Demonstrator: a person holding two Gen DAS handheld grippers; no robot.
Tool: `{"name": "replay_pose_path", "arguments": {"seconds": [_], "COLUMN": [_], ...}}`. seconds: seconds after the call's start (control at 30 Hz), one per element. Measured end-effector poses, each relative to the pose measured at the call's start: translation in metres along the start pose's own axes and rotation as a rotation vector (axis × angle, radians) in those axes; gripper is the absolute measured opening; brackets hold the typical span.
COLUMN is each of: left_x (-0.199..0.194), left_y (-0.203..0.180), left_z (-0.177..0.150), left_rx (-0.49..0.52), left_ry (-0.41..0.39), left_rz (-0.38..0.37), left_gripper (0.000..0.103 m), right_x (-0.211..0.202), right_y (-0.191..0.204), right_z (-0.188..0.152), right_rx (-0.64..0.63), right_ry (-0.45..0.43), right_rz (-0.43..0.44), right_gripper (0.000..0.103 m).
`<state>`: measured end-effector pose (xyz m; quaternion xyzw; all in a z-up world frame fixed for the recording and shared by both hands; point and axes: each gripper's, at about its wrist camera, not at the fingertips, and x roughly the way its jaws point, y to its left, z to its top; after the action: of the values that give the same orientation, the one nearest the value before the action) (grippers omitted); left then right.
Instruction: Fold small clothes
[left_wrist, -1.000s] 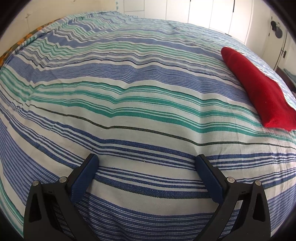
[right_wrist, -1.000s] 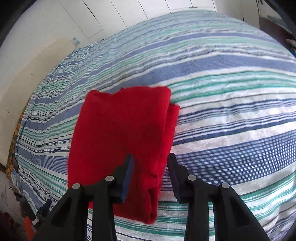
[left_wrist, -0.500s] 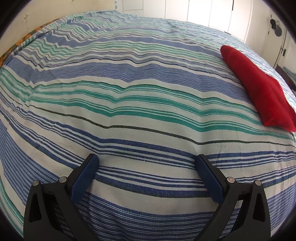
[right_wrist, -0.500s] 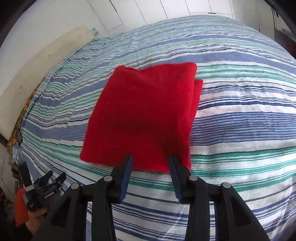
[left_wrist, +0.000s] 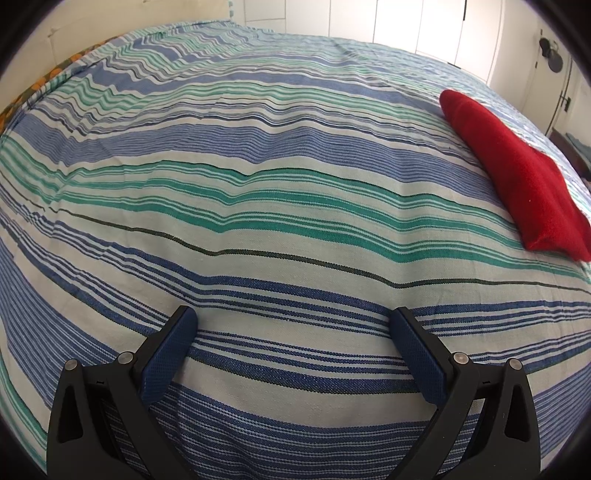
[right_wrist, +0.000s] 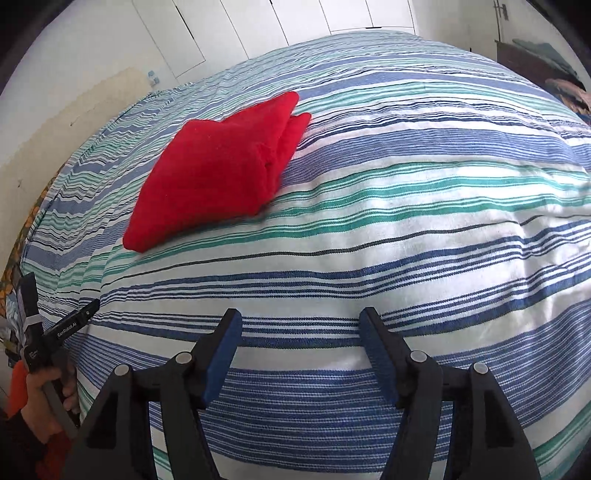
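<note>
A folded red garment (right_wrist: 218, 170) lies flat on the striped bedspread (right_wrist: 406, 229), left of centre in the right wrist view and far from my fingers. It also shows at the right edge of the left wrist view (left_wrist: 517, 177). My right gripper (right_wrist: 301, 332) is open and empty, hovering over bare bedspread well short of the garment. My left gripper (left_wrist: 293, 325) is wide open and empty over the bedspread (left_wrist: 258, 206), with the garment far off to its right. The left gripper, held by a hand, also appears at the lower left of the right wrist view (right_wrist: 48, 339).
The bed fills both views. White cupboard doors (left_wrist: 406, 26) stand behind it. A beige wall panel (right_wrist: 74, 118) is at the left. Dark furniture with clothes (right_wrist: 546, 55) stands at the far right.
My right gripper has opened wider, let go of the red garment and pulled back from it, so the garment now lies farther away. My left gripper has barely moved.
</note>
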<state>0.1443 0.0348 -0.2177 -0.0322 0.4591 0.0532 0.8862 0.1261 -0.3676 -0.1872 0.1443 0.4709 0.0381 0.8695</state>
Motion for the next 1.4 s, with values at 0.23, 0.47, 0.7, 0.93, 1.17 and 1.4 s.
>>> {"name": "replay_pose_path", "arguments": {"seconds": [0.23,0.47,0.7,0.93,1.17,1.4], "left_x": [-0.014,-0.034,0.033,0.056,0.015,-0.033], "left_y": [0.002,-0.057,-0.117,-0.153,-0.151,-0.134], "left_z": [0.016,0.078,0.113,0.118,0.132,0.166], "left_rx": [-0.021,-0.050,-0.008,0.080,0.095,0.084], "left_ry": [0.082,0.061,0.202,0.263,0.167,0.016], "left_rz": [-0.066,-0.523,-0.464,-0.549,-0.556,-0.580], "left_gripper": [0.101,0.102,0.101,0.070,0.022,0.024], "right_x": [0.002,-0.012,0.093,0.172,0.146,0.072], "right_y": [0.007,-0.021,-0.043,-0.008,0.044,0.077], "right_z": [0.005,0.088,0.179,0.196,0.210,0.233], "right_rx": [-0.021,0.077,0.235,0.299,0.019,-0.105], "right_ry": [0.034,-0.049,0.097,0.213,0.132,-0.089], "right_rz": [0.013,0.201,0.343,0.488,0.365,0.449], "right_gripper": [0.076,0.082,0.087,0.086,0.023,0.023]}}
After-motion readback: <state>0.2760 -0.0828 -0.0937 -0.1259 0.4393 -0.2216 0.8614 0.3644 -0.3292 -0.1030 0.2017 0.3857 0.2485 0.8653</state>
